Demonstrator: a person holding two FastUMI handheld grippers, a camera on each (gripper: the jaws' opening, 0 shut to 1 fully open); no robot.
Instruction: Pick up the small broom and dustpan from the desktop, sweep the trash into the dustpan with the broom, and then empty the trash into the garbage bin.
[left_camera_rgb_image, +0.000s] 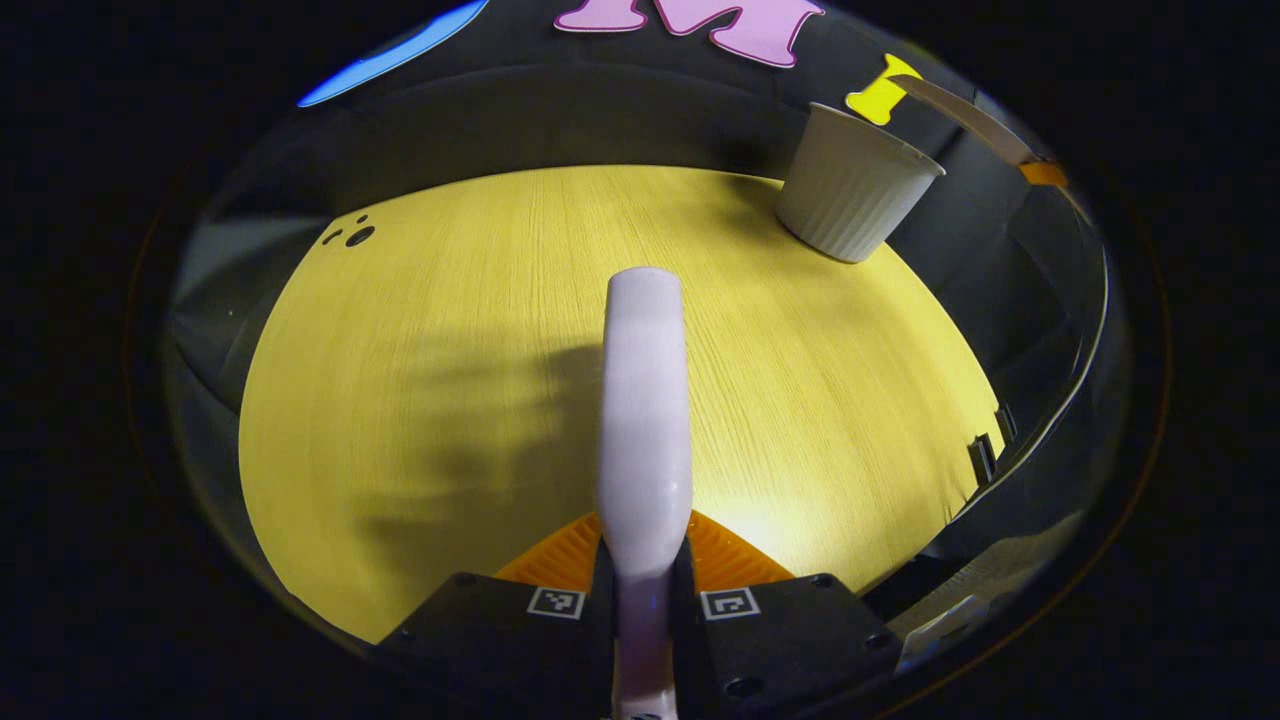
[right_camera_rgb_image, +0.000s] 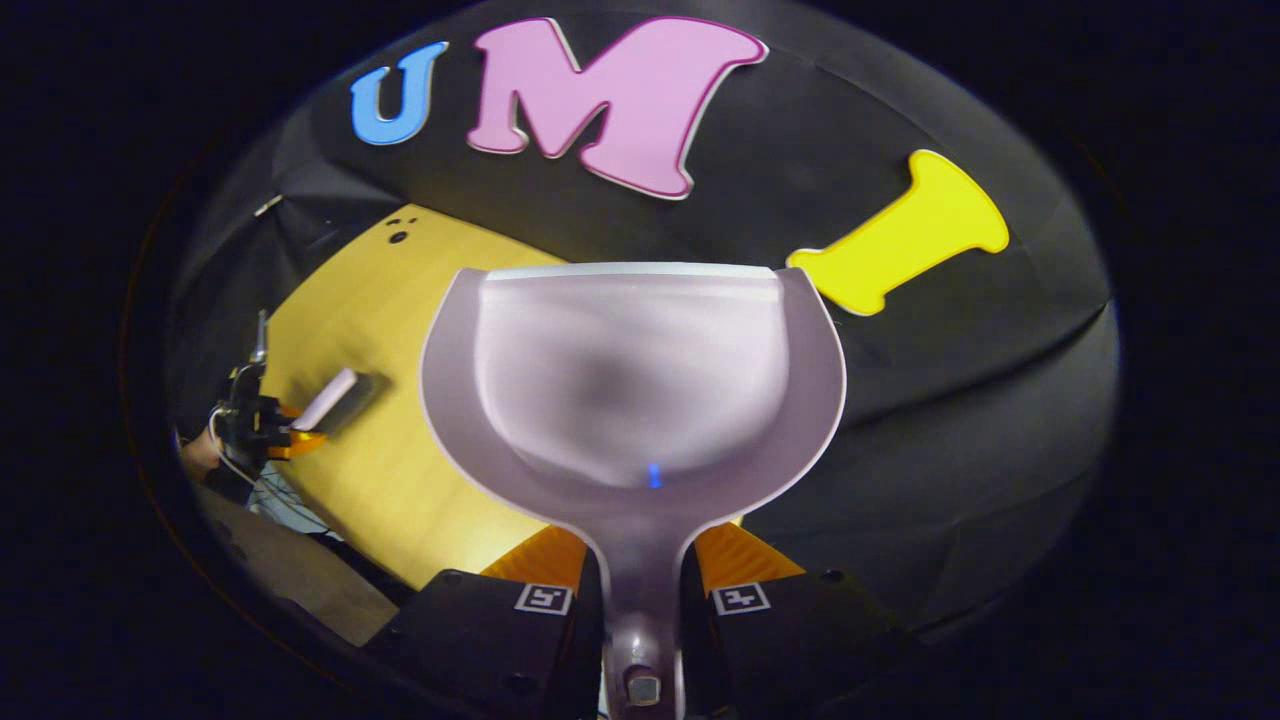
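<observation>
Two tools in hand: broom pinched by left gripper above desktop, dustpan clamped at handle by right gripper, raised level, apparently emptied; garbage bin at far edge.

Broom: pale lilac, raised above desktop, pointing fwd. Dustpan: pale lilac, scoop empty, held level in air, handle twd camera. Garbage bin: white, ribbed, upright at desktop's far right edge.
</observation>
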